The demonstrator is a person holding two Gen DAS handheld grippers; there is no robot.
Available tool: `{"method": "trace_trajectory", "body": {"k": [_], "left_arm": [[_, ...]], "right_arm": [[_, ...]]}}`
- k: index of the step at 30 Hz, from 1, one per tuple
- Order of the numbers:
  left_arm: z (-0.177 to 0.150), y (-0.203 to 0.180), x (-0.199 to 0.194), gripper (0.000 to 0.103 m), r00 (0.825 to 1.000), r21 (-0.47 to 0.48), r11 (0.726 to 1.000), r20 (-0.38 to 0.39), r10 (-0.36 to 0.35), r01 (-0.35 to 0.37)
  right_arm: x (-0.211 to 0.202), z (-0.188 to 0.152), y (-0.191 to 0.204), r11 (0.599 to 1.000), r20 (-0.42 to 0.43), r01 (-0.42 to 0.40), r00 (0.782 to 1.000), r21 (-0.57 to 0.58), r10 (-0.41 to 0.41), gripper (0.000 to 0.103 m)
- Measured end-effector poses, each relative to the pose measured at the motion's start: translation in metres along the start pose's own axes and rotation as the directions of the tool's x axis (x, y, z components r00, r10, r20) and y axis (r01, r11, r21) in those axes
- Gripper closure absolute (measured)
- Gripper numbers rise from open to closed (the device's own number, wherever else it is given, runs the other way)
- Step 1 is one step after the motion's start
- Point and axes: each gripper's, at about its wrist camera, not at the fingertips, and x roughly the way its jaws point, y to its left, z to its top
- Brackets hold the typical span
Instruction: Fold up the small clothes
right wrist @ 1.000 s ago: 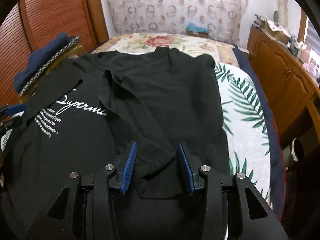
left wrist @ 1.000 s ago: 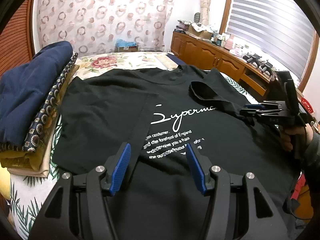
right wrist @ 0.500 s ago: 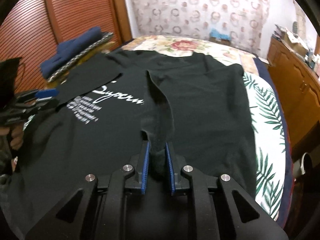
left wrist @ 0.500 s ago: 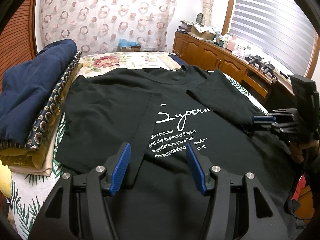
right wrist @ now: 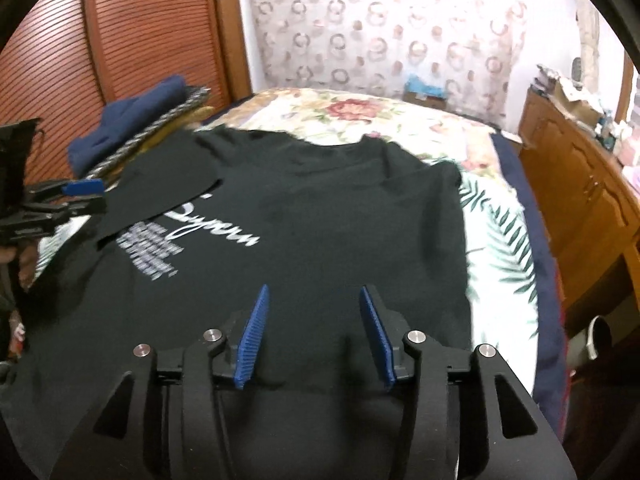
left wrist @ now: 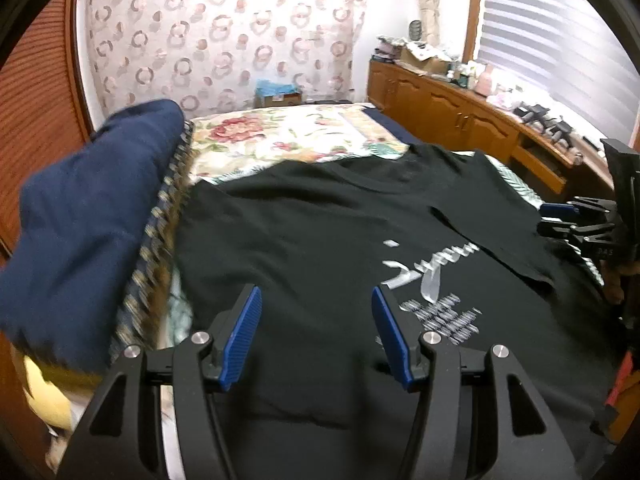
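Black tee flat on the bed, both our grippers empty

We've got the black T-shirt (right wrist: 320, 232) spread face-up on the floral bedspread (right wrist: 360, 120), both sleeves already flipped in over the chest, and the stack of folded clothes (left wrist: 92, 216) sits just beside its far edge. Our left gripper (left wrist: 316, 332) and right gripper (right wrist: 312, 332) both hang over the lower half with jaws spread, pinching nothing. Looks like thin, floppy cotton to us: light, no stiffness, it'll sag and crease wherever it's lifted. We'd grab a doubled bit of the bottom hem near each corner, since a single layer would probably just slip or bunch up.
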Motion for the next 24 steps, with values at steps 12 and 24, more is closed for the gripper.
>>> {"method": "trace_trajectory", "body": {"k": [12,24], "left_arm": [[0.057,0.035,0.036,0.047,0.996,0.025,1.0,-0.084,-0.002,0.004],[0.107,0.042,0.095,0.059,0.949,0.195,0.971,-0.255,0.184,-0.136]], "right_arm": [[0.051,0.024,-0.033,0.999,-0.045,0.053,0.998,0.009,-0.052,0.051],[0.071,0.025,-0.053,0.999,-0.06,0.031,0.998,0.012,-0.03,0.051]]}}
